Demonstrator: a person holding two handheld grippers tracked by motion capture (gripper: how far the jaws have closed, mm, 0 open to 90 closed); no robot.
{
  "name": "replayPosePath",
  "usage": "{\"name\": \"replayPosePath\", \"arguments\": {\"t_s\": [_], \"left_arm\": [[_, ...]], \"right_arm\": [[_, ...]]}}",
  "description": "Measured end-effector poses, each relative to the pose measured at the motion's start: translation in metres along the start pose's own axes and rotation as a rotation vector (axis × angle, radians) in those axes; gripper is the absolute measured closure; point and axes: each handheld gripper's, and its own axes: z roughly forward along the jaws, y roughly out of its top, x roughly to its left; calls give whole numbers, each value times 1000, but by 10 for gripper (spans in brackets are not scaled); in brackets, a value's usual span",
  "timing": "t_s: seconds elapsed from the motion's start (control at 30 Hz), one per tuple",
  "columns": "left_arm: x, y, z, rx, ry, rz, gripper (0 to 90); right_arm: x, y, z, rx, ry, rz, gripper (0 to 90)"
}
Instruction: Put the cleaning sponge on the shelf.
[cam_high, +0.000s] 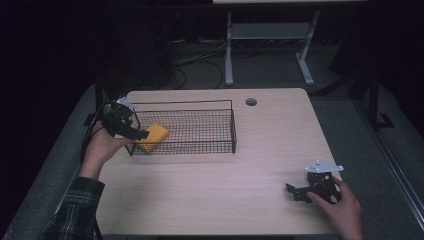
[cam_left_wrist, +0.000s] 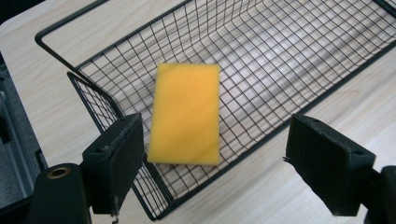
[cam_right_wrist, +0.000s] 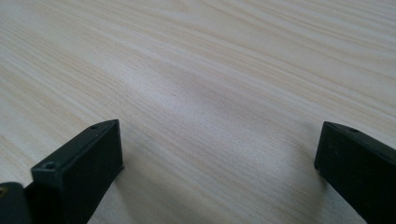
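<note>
A yellow sponge (cam_high: 154, 136) (cam_left_wrist: 187, 114) lies flat on the floor of a black wire basket (cam_high: 210, 106) (cam_left_wrist: 299, 70), at the basket's left end. My left gripper (cam_high: 136, 130) (cam_left_wrist: 219, 163) hovers above that end, open, its jaws spread wide with nothing between them and apart from the sponge. My right gripper (cam_high: 296, 192) (cam_right_wrist: 219, 172) rests low over the bare table (cam_right_wrist: 210, 84) at the front right, open, with only wood grain between its jaws.
The light wooden table (cam_high: 260, 155) has a cable hole (cam_high: 251, 102) at its back. A hand and plaid sleeve (cam_high: 75, 210) come in at the front left. A white desk frame (cam_high: 270, 40) stands on the dark floor beyond the table.
</note>
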Motion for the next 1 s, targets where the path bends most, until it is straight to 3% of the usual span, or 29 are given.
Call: {"name": "replayPosePath", "arguments": {"t_s": [1.0], "left_arm": [[-41, -70, 10, -44, -8, 3, 190]], "right_arm": [[0, 0, 0, 0, -1, 1, 3]]}}
